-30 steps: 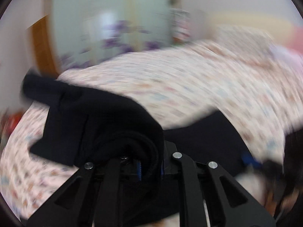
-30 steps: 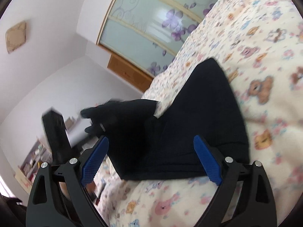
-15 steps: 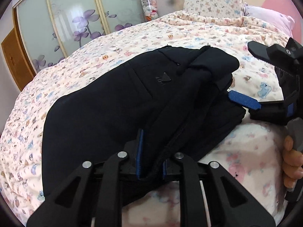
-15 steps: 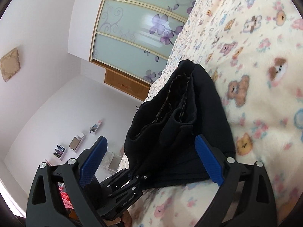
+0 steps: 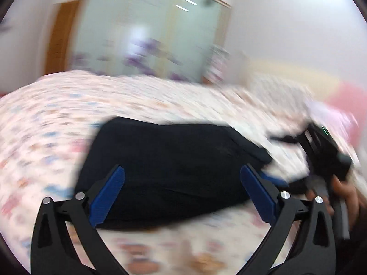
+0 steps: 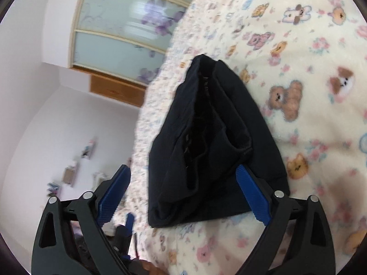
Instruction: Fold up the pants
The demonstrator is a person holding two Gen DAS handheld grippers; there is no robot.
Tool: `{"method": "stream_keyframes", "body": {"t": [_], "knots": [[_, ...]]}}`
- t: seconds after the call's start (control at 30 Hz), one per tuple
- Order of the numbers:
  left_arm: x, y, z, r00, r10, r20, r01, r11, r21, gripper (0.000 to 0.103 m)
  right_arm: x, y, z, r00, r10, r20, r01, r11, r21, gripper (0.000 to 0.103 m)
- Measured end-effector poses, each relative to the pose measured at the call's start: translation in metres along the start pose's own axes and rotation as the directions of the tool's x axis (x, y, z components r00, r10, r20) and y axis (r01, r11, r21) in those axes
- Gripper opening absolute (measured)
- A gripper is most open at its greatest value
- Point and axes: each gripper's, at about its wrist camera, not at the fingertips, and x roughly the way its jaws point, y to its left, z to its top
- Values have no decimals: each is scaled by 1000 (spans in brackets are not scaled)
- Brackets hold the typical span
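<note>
Left gripper (image 5: 182,193) is opening its jaws wide, its blue pads clear of the folded black pants (image 5: 169,171) lying in the lower middle of the blurred frame on the teddy-print bed (image 5: 57,119). Right gripper (image 6: 183,194) is also gaping open, framing the pants (image 6: 213,142) without pressing them.
</note>
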Motion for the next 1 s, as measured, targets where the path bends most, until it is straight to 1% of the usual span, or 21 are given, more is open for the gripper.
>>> {"method": "stream_keyframes", "body": {"t": [0.03,0.1,0.13,0.17,0.2,0.23,0.3,0.4,0.43,0.53,0.57,0.6,0.67,0.7,0.77,0.8,0.83,0.87,0.93,0.97,1.0], "knots": [[-1,11,0,999,40,5,-40,998,-51,101,2,2,0,1000,-30,6,30,1000,4,93],[1,28,-3,996,90,-7,-90,986,-140,101,6,5,-2,992,-122,19,122,993,7,75],[4,35,-7,994,108,-25,-110,979,-172,101,6,4,-3,989,-146,22,146,989,9,70],[7,39,-11,993,113,-41,-119,975,-190,101,7,2,-4,985,-170,28,170,985,15,62],[10,41,-14,993,108,-53,-117,973,-200,101,9,-1,-2,984,-174,33,174,985,22,58],[11,43,-17,993,102,-61,-113,971,-209,101,9,-3,-3,984,-176,39,175,984,27,55],[10,42,-17,994,94,-47,-101,973,-207,101,8,-7,-4,982,-182,53,181,983,31,41],[11,44,-18,996,83,-44,-90,973,-212,101,3,-5,-8,983,-165,81,164,986,14,32],[11,46,-19,996,79,-44,-87,972,-217,101,0,0,-10,984,-152,95,153,988,-4,30],[9,49,-20,997,70,-40,-78,969,-234,101,-12,23,-17,984,-97,149,115,987,-116,27],[9,50,-20,997,70,-40,-78,968,-241,101,-17,30,-21,983,-81,167,107,982,-154,24],[9,51,-21,997,69,-40,-77,966,-245,101,-24,36,-26,979,-63,192,101,976,-194,17],[9,53,-21,997,64,-38,-72,964,-255,101,-34,35,-32,973,-61,221,109,971,-212,14],[9,52,-22,997,64,-38,-71,965,-254,101,-33,24,-34,970,-87,228,130,975,-182,14],[10,50,-21,997,65,-43,-73,967,-244,101,-24,3,-33,965,-168,203,197,971,-136,14],[11,50,-22,997,63,-44,-72,968,-240,101,-19,-11,-32,966,-186,180,206,973,-101,15],[11,49,-21,997,64,-45,-73,969,-236,101,-18,-17,-31,970,-171,171,187,979,-81,15],[10,49,-21,997,64,-45,-73,969,-236,101,-19,-18,-31,971,-167,169,181,980,-76,17],[11,49,-21,997,62,-47,-71,968,-241,101,-22,-12,-27,970,-188,154,204,975,-90,21],[11,48,-21,997,63,-50,-73,968,-241,101,-23,-9,-25,967,-204,151,220,970,-101,23],[11,47,-21,997,63,-51,-74,968,-240,101,-29,-5,-25,961,-221,168,241,964,-112,23]]}}
